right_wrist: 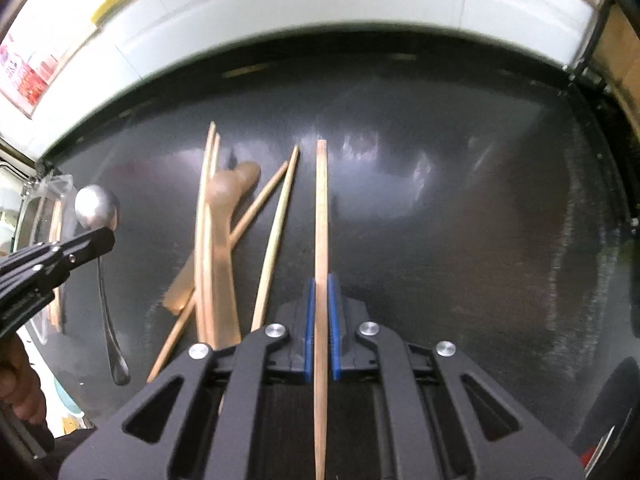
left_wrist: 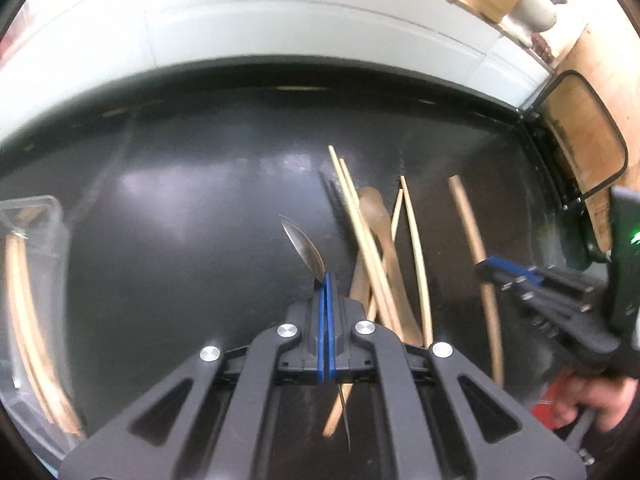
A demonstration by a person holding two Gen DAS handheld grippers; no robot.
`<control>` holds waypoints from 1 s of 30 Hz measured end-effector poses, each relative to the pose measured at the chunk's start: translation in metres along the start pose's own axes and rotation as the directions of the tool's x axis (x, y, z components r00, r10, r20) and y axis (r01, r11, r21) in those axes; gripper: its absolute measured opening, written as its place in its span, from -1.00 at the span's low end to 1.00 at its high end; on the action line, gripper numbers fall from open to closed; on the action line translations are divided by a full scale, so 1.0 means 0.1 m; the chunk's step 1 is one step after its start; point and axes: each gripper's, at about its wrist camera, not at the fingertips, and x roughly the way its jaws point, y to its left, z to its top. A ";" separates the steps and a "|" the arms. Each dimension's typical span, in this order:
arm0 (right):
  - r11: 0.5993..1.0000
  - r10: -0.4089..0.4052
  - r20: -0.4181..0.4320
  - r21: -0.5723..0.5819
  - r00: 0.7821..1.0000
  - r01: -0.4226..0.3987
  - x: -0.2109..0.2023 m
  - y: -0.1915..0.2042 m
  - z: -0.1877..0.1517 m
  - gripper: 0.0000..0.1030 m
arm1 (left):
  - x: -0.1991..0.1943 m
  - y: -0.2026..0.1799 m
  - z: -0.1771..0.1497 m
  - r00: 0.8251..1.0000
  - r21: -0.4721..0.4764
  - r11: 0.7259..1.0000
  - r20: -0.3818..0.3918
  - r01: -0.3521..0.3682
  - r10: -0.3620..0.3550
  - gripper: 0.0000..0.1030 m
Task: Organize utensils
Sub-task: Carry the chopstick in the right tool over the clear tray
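Your left gripper (left_wrist: 326,280) has its blue-padded fingers (left_wrist: 320,320) pinched tight together, level and pointing forward, with your left hand (right_wrist: 18,384) wrapped round its handle. Your right gripper (right_wrist: 321,284) sits a bit farther right, fingers (right_wrist: 334,320) parted only narrowly, your right hand (left_wrist: 592,404) on the grip.

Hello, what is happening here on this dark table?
A person sorts utensils with two hand-held grippers. The left gripper is shut on a shiny metal spoon, held above the dark tabletop. The right gripper straddles a flat wooden stick; whether it is clamped is unclear. A pile of thin bamboo chopsticks and brown wooden spoons lies between them. A clear plastic container sits far left.
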 end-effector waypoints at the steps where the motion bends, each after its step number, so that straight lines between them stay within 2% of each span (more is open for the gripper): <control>1: 1.000 0.003 0.008 -0.005 1.000 -0.003 -0.11 0.01 -0.01 -0.86 | -0.06 0.01 -0.01 1.000 0.004 1.000 0.005 -0.012 0.012 -1.00; 8: 0.999 0.024 0.076 -0.039 0.997 -0.022 -0.76 0.17 -0.10 -0.85 | -0.50 0.17 -0.14 0.998 0.010 0.998 0.033 -0.058 0.058 -1.00; 14: 0.993 0.102 0.114 -0.067 0.988 -0.095 -1.18 0.50 -0.12 -0.86 | -0.89 0.39 -0.25 0.995 -0.016 0.997 0.065 -0.076 0.077 -1.00; 22: 0.962 0.226 0.111 -0.178 0.968 -0.205 -1.38 1.44 -0.04 -0.86 | -1.50 0.94 -0.39 0.989 -0.087 0.992 0.108 -0.088 0.097 -1.00; 30: 0.918 0.340 0.063 -0.237 0.938 -0.316 -1.26 2.39 0.07 -0.85 | -1.93 1.72 -0.54 0.982 -0.172 0.979 0.137 -0.108 0.132 -0.99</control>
